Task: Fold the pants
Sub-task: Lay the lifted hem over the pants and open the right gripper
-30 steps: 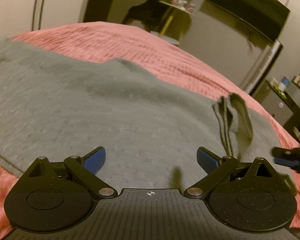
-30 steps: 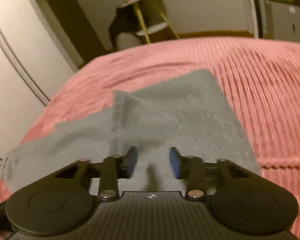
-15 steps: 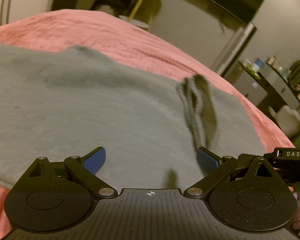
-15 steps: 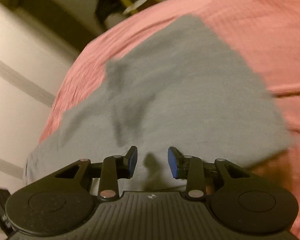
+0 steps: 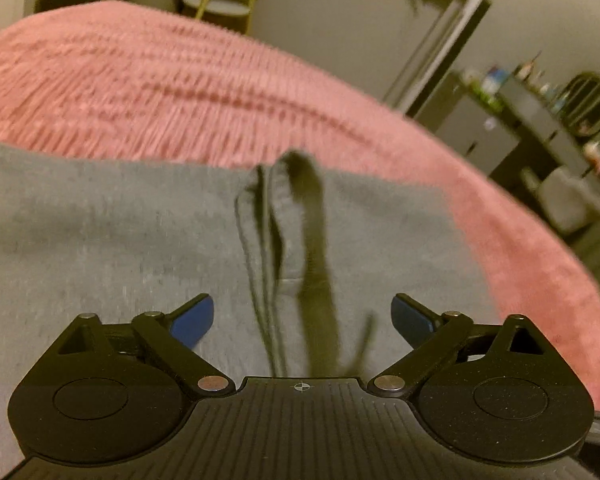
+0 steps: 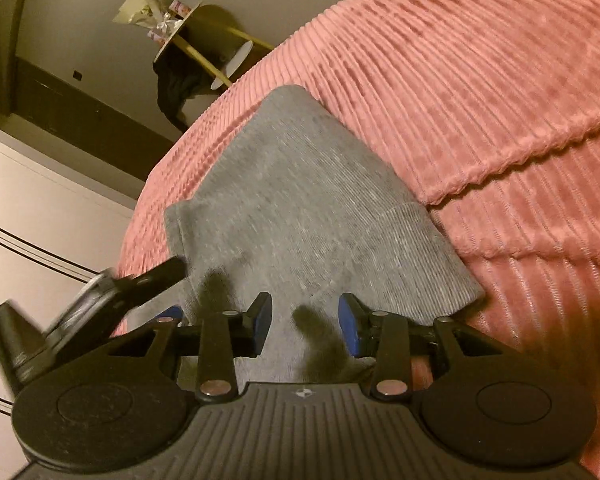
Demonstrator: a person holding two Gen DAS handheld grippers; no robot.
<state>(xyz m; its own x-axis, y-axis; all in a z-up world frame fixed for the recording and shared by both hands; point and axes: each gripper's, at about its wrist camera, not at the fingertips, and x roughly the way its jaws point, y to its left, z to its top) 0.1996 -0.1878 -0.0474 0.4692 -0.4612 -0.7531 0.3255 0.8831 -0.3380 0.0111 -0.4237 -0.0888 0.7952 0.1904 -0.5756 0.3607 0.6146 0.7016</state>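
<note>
The grey pants point(image 5: 100, 240) lie spread flat on the bed, over a pink ribbed bedspread point(image 5: 160, 80).

From the left wrist view, the cloth runs broadly from side to side under the left gripper point(image 5: 302, 316). A raised, darker fold point(image 5: 296, 220) with a seam line runs away from the jaws towards the far edge of the pants, starting just ahead of the gap between them. The jaws stand wide apart, having just been closing a little; nothing is pinched between them and the blue pads point(image 5: 192, 318) hang over the fabric, one to each side of the fold. Whether they touch the cloth I cannot tell.

From the right wrist view, the pants' point(image 6: 300, 200) long axis points away from the right gripper point(image 6: 304, 324), slanting up and a little left, ending in a rounded corner at the far end. The near right edge shows a ribbed band point(image 6: 428, 248) just ahead of the right-hand jaw. These jaws are partly apart, holding nothing, with grey cloth below and ahead of them. The other gripper's point(image 6: 112, 296) dark body, blurred, shows just to the left of them, over the pants' left edge.
</note>
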